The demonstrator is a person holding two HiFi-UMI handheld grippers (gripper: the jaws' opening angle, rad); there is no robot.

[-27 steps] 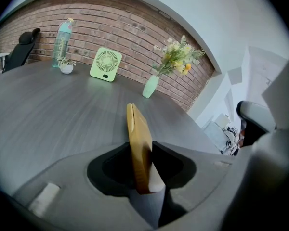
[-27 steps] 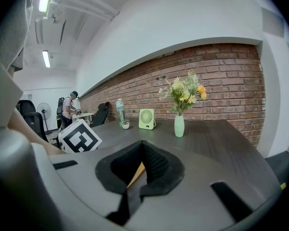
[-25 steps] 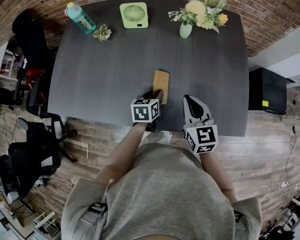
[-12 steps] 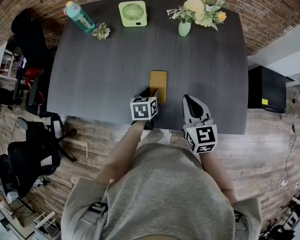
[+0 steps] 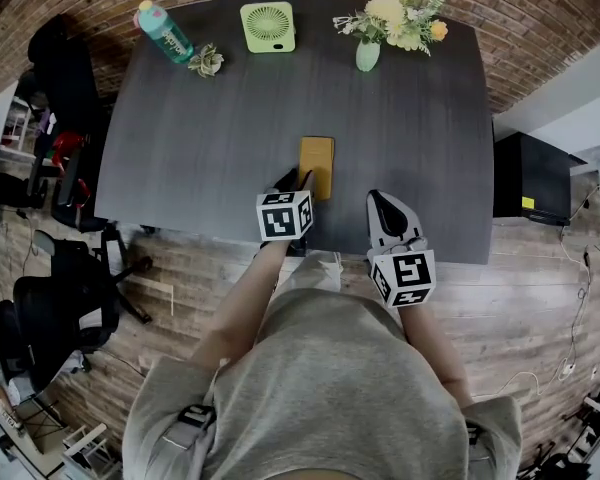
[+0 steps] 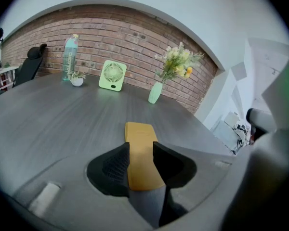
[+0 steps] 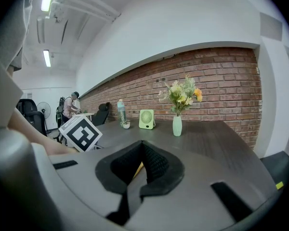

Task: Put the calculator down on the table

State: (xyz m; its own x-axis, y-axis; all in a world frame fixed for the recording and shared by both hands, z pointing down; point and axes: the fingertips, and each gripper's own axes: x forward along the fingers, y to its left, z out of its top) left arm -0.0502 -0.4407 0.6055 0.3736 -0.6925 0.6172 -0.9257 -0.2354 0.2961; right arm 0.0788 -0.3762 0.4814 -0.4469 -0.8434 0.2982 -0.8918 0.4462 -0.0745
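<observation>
Left gripper: jaws wide, just been closing slightly, not clamping. One yellow calculator lies flat on the table between them, close to the near edge. Right gripper: jaws together, empty, just right of it. Far edge: one fan, one bottle, one flower vase, one small plant. Left gripper tilts down, right sits nearer level.

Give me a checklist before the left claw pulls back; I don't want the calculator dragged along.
1. The calculator lies flat on the table: ok.
2. Left claw has its jaws apart, having just closed slightly, with the calculator lying between them: ok.
3. Room beside the calculator's edges for a clean withdrawal: cannot tell.
4. Right claw shut and empty: ok.
5. Fan and flower vase well away from the calculator: ok.
</observation>
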